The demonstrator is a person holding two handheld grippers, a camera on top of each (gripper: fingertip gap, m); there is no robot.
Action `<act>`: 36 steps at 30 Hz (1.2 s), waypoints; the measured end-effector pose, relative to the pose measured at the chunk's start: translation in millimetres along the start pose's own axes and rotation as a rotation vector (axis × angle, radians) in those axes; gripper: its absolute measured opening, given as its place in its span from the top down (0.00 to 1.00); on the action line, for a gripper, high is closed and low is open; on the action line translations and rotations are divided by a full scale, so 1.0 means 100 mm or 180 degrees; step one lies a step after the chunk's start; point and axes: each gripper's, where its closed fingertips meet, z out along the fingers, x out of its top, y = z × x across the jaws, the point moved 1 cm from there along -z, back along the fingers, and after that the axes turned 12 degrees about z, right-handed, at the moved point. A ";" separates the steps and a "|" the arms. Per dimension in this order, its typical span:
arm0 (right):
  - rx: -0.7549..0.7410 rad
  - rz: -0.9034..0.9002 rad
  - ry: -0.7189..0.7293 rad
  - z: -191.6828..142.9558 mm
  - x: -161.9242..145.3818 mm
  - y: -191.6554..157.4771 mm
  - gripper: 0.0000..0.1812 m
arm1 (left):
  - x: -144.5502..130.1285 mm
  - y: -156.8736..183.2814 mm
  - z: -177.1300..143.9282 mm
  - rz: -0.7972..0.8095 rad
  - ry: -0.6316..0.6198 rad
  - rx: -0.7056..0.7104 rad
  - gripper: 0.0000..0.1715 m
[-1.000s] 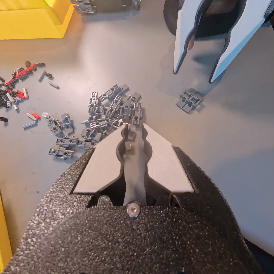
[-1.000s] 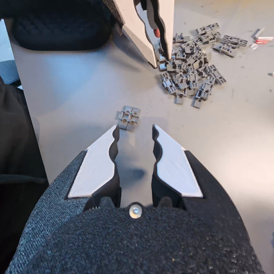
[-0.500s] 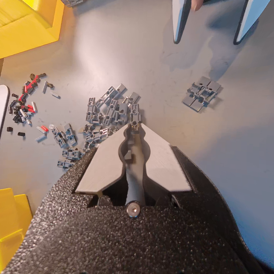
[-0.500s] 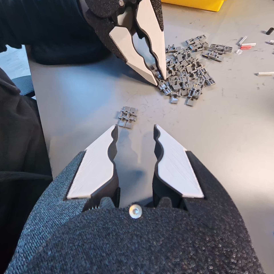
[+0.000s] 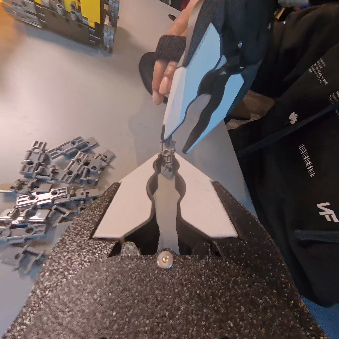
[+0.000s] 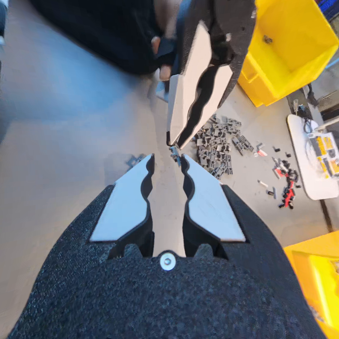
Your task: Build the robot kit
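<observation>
Left tongs [image 5: 166, 159] pressed onto a small grey link piece [image 5: 166, 159], pinching it at the tips, lifted off the grey worktop [image 5: 73, 88]. Right tongs [image 6: 167, 158] spread, holding nothing; one tip sits just beside the held piece. Left of them in the right wrist view, a joined pair of grey links [image 6: 134, 161] lies flat, blurred. Further out: loose heap of grey links [image 6: 216, 146], then scattered red and black pins [image 6: 286, 183]. Yellow bin [image 6: 286, 51] at the far edge.
</observation>
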 end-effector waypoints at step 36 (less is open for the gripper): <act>0.0964 0.2844 -0.0381 0.02 -0.23 0.04 0.97 | -0.12 -0.01 0.06 0.0512 -0.0333 0.0443 0.94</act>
